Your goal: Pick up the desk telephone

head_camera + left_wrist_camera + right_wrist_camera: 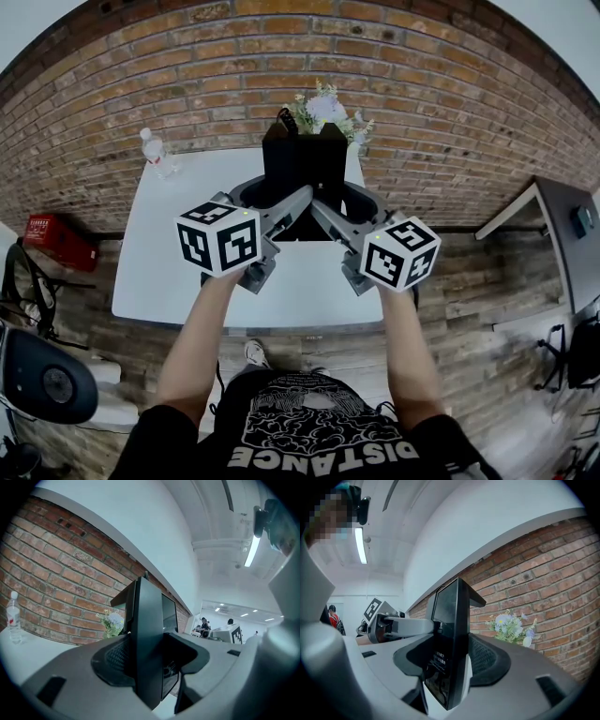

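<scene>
White table (169, 253) set against a brick wall (187, 84), plank floor (487, 309) all round. Black desk telephone (302, 159) upright over the table's back middle, clamped from both sides by left gripper (150, 657) and right gripper (451, 663). Water bottle (155, 152) near the back-left corner, flowers (323, 111) just behind. Broad white tabletop toward the front edge. Red crate (56, 239) and another desk (562, 234) well apart.

I count one desk telephone (302, 159), two tongs, namely left tongs (279, 195) and right tongs (343, 199), one water bottle (155, 150), one flower bunch (326, 111), one surface (169, 258), one red crate (58, 240).
</scene>
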### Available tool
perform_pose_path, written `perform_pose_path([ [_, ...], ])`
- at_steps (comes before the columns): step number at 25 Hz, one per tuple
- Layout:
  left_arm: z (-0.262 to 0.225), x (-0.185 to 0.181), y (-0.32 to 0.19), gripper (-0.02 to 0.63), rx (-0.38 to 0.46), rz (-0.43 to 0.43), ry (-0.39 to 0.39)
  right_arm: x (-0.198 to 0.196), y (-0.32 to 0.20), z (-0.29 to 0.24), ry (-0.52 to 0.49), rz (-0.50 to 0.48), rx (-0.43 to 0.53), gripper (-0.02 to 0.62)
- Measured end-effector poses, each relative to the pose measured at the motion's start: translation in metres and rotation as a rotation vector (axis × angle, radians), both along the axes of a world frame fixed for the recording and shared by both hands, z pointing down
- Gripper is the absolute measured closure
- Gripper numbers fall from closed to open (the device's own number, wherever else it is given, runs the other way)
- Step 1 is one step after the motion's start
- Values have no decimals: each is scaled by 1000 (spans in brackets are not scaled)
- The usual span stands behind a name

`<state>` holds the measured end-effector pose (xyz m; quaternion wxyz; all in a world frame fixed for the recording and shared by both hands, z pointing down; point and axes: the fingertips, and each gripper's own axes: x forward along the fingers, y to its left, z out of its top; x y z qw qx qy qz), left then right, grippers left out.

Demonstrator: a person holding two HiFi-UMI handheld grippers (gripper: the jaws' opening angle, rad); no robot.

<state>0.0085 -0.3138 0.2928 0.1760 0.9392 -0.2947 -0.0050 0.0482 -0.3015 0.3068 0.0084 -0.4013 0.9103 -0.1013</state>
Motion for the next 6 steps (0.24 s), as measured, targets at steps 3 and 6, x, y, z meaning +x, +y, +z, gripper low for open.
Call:
perform_pose_path([
  [3,1,0,-2,376,-6,0,-2,0,-2,1,0,-1,-5,368],
  [6,2,0,-3,376,-14,1,-4,-1,-3,2,1,-2,-10,368],
])
